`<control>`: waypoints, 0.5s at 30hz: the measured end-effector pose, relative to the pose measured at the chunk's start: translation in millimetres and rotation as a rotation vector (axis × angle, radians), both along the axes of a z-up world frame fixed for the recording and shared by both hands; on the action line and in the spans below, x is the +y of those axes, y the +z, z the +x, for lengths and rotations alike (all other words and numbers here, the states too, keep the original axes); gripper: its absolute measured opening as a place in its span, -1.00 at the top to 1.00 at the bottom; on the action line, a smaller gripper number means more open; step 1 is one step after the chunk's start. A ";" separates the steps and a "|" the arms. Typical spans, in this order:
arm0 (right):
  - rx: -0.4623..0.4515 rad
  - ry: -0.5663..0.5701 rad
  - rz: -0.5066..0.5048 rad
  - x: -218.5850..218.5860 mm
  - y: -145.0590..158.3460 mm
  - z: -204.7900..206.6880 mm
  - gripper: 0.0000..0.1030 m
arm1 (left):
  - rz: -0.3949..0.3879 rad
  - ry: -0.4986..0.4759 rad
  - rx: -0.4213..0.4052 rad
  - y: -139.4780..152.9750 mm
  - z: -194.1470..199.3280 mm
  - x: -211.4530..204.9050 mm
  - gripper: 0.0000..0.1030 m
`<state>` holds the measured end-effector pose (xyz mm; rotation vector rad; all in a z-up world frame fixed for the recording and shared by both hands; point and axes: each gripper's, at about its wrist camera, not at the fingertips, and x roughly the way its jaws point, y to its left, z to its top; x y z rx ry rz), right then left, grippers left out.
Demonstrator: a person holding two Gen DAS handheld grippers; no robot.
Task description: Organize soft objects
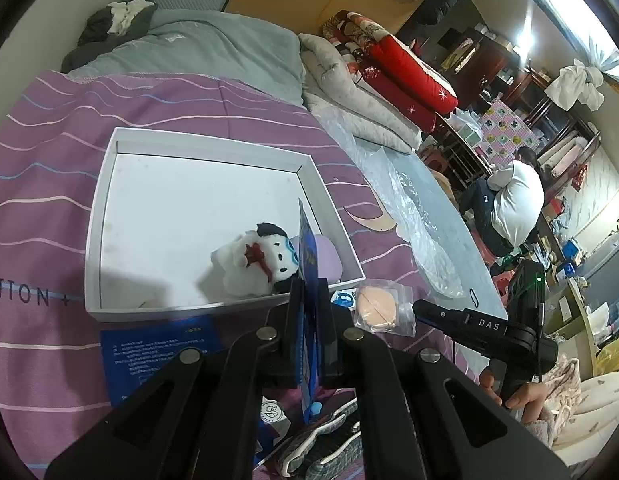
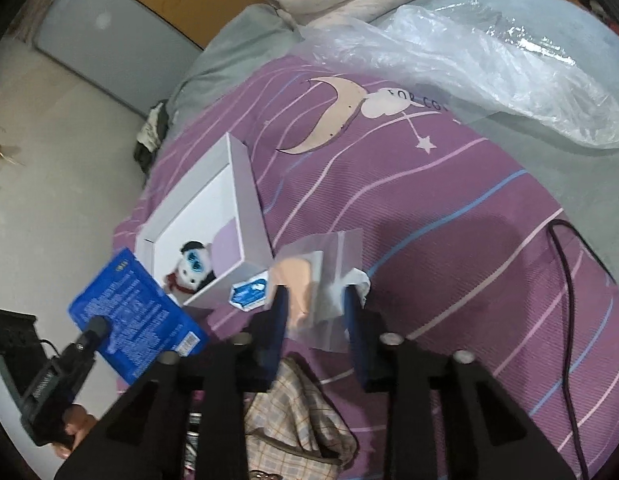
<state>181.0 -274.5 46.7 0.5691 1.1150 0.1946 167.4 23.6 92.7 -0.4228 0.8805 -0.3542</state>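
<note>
Left tongs pinch the blue packet edge-on, upright, at the near right corner of the box on the bed. Right tongs, spread, straddle the bagged sponge just outside that corner, nearer the right hand.

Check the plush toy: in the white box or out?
In. The plush toy lies on the floor of the white box, near its corner, beside a lilac item; the right wrist view agrees.
</note>
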 end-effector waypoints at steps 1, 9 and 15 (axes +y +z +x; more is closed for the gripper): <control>0.005 -0.001 0.010 -0.9 -0.6 0.2 0.59 | 0.000 0.000 0.000 0.0 -0.1 -0.1 0.90; 0.091 -0.019 -0.009 -4.3 -4.2 -2.6 0.55 | 0.001 -0.004 -0.002 -1.1 -0.1 0.4 0.90; 0.155 -0.010 0.044 0.7 -23.0 -4.2 0.54 | 0.001 -0.006 -0.007 -1.1 -0.9 -0.1 0.89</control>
